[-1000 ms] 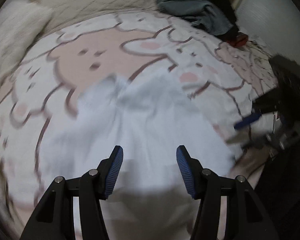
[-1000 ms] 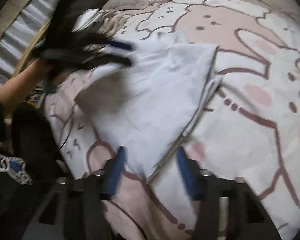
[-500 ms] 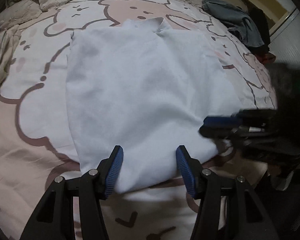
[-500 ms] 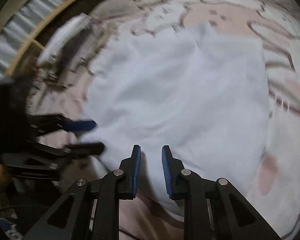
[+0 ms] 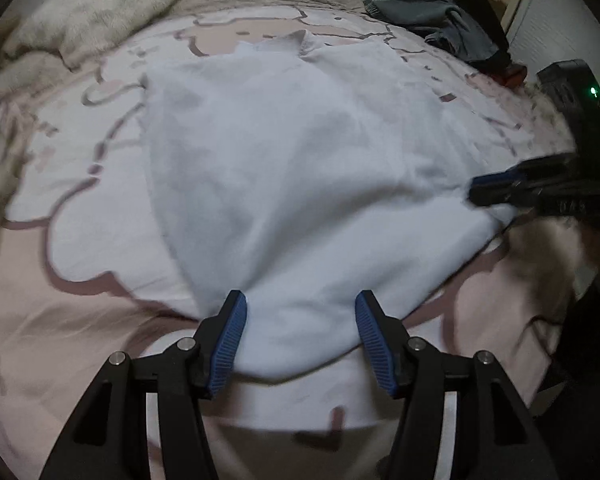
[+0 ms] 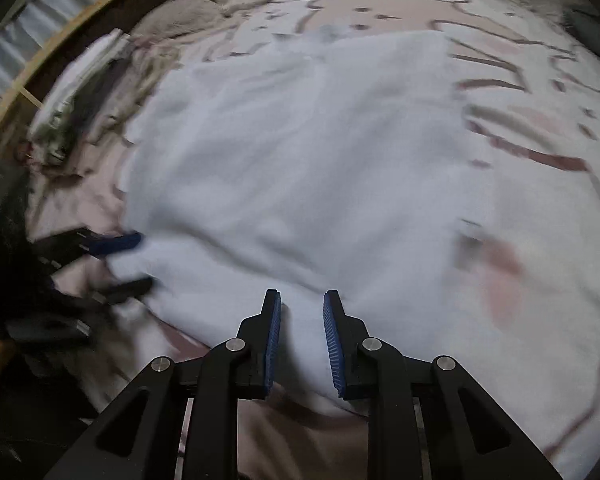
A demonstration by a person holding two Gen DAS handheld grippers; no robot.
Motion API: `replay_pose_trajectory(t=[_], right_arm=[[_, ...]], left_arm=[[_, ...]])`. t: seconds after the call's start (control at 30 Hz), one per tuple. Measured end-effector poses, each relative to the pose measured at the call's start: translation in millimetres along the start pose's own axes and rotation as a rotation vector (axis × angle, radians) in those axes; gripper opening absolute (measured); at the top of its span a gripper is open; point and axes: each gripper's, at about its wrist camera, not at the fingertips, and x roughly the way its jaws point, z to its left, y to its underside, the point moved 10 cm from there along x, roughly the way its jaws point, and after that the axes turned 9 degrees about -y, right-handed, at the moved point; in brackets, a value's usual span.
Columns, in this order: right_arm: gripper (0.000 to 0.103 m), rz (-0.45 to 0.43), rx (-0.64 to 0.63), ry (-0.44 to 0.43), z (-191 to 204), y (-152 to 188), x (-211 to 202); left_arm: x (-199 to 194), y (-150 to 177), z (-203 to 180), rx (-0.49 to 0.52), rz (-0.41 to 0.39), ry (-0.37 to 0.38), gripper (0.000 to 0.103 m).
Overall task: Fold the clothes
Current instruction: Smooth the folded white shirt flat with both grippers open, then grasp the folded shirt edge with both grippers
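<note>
One pale white cloth garment (image 5: 300,168) spread on pink cartoon-print bedspread (image 5: 60,320), hem between both fingers | left gripper (image 5: 300,336) wide open | right gripper (image 6: 302,338) narrowly parted, grip unclear | one grey clothes heap (image 5: 432,28) far beyond

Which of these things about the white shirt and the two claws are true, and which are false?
1. The white fabric shirt lies on a pink bedspread with cartoon animals. True.
2. The left claw is clamped shut. False: its jaws are wide apart, with the shirt's near edge between them.
3. A fluffy cream pillow sits at the far end of the bed. True.
4. The shirt is rolled into a ball. False: it is spread out mostly flat.
5. Crumpled grey-blue clothes lie beyond the shirt. True.
</note>
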Motion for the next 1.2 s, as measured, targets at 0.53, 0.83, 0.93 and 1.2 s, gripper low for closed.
replay_pose_trajectory(t=[0.53,0.83,0.93,1.2], right_arm=[[0.077,-0.02,-1.288,0.846,44.4,97.7,-15.3],[0.077,-0.066,-1.303,1.034,32.6,76.9,-3.0],[0.077,-0.081,-1.298,1.075,30.3,66.9,2.1],[0.066,-0.138,-1.298,1.17,29.7,36.2,18.7]], left_arm=[[-43.8,66.5,-29.3,0.998,-0.315,-0.573,0.058],[-5.5,35.9,-35.9,1.107,-0.368,-0.76,0.055],[5.2,17.0,-35.2,1.088,-0.383,-0.799,0.055],[9.2,1.6,-32.4,1.068,-0.441,-0.841,0.054]])
